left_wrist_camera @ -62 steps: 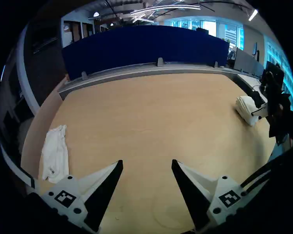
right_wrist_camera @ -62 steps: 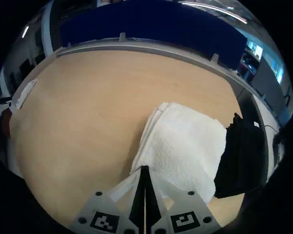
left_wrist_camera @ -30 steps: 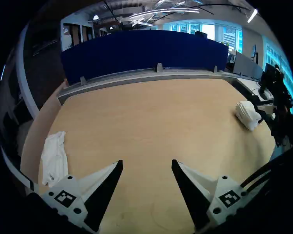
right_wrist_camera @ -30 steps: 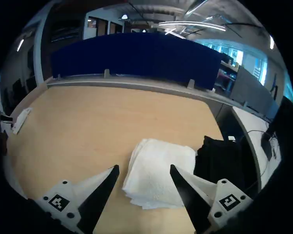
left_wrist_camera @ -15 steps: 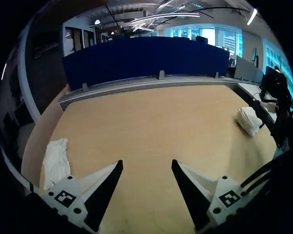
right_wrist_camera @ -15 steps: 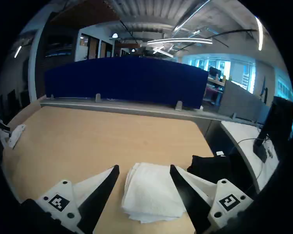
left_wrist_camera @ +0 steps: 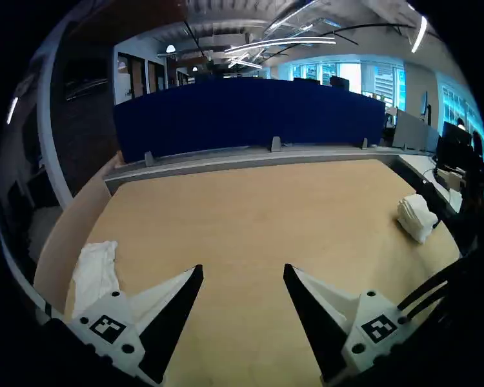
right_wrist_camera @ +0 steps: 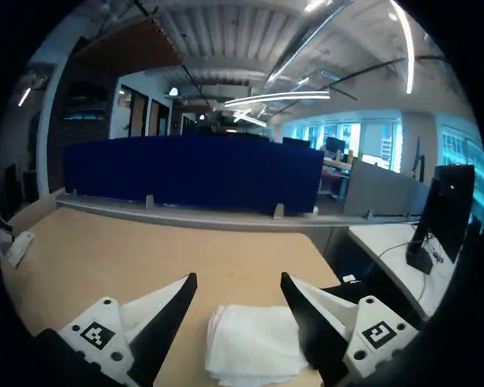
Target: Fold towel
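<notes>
A folded white towel (right_wrist_camera: 255, 345) lies on the wooden table (right_wrist_camera: 113, 255) just below and ahead of my right gripper (right_wrist_camera: 239, 290), which is open with nothing between its fingers. The left gripper view has the same folded towel (left_wrist_camera: 417, 217) far off at the table's right edge. My left gripper (left_wrist_camera: 242, 280) is open over bare tabletop (left_wrist_camera: 261, 206). A second, crumpled white towel (left_wrist_camera: 95, 271) lies at the left edge, just beyond the left fingertip; in the right gripper view this crumpled towel (right_wrist_camera: 17, 248) is small, at far left.
A blue divider panel (left_wrist_camera: 248, 119) on a grey rail runs along the table's far side. A dark cloth (right_wrist_camera: 371, 290) lies right of the folded towel. A neighbouring desk with a monitor (right_wrist_camera: 439, 222) stands to the right.
My right gripper opened, let go of the folded towel and lifted back, tilting upward so the towel sinks low in view. My left gripper tilted up slightly.
</notes>
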Action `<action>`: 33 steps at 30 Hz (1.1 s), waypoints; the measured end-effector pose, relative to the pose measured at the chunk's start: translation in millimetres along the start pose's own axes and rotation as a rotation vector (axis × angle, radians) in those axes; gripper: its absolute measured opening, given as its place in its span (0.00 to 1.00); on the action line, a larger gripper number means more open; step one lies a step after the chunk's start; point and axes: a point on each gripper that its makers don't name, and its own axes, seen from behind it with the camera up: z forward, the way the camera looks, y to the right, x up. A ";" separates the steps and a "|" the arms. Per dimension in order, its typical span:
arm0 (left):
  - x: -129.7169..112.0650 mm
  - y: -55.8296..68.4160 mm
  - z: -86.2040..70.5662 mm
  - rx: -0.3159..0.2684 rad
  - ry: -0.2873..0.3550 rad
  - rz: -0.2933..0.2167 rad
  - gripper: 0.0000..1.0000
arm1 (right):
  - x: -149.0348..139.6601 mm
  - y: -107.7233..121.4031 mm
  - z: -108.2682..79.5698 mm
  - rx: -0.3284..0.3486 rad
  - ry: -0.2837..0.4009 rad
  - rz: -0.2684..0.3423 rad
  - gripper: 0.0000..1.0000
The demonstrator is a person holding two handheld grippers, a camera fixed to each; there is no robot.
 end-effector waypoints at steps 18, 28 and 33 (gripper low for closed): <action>54.2 -25.8 -2.4 0.051 0.208 -0.082 0.92 | 44.7 -47.5 -17.0 0.003 0.141 0.019 1.00; 78.3 -40.5 -7.3 0.073 0.295 -0.082 0.92 | 66.5 -102.8 -20.8 0.042 0.180 -0.024 1.00; 87.6 -46.3 -10.0 0.079 0.336 -0.085 0.92 | 70.9 -125.3 -22.3 0.056 0.179 -0.016 1.00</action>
